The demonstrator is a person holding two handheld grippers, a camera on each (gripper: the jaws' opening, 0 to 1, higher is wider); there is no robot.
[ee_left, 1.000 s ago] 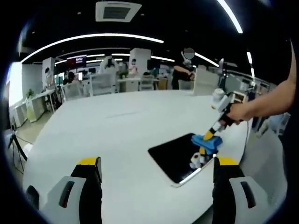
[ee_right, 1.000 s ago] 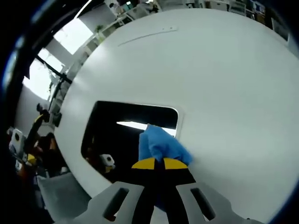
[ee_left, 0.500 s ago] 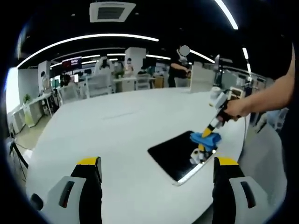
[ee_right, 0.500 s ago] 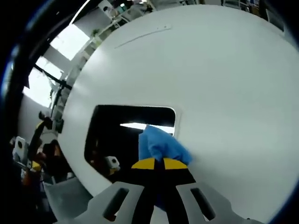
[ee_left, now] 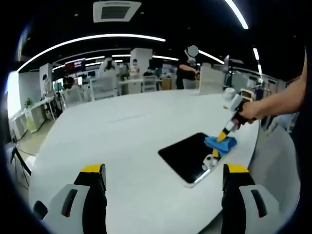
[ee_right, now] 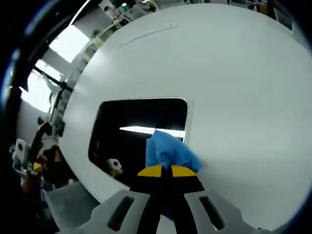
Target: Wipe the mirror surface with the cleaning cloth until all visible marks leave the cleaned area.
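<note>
Mirror (ee_right: 131, 129) corner under blue cloth (ee_right: 168, 152)

The room is lit from above by long ceiling light strips (ee_left: 97, 39), which the fisheye lens bends into bright arcs against a dark ceiling. The white table (ee_left: 122, 141) takes this light evenly and looks pale, with almost no shadow on it. At the far left a window (ee_left: 13, 85) is blown out to white. In the right gripper view the dark mirror (ee_right: 131, 131) carries a thin bright streak of reflected light. Both views are soft, with straight lines curving strongly toward the edges, and the far desks are blurred.
</note>
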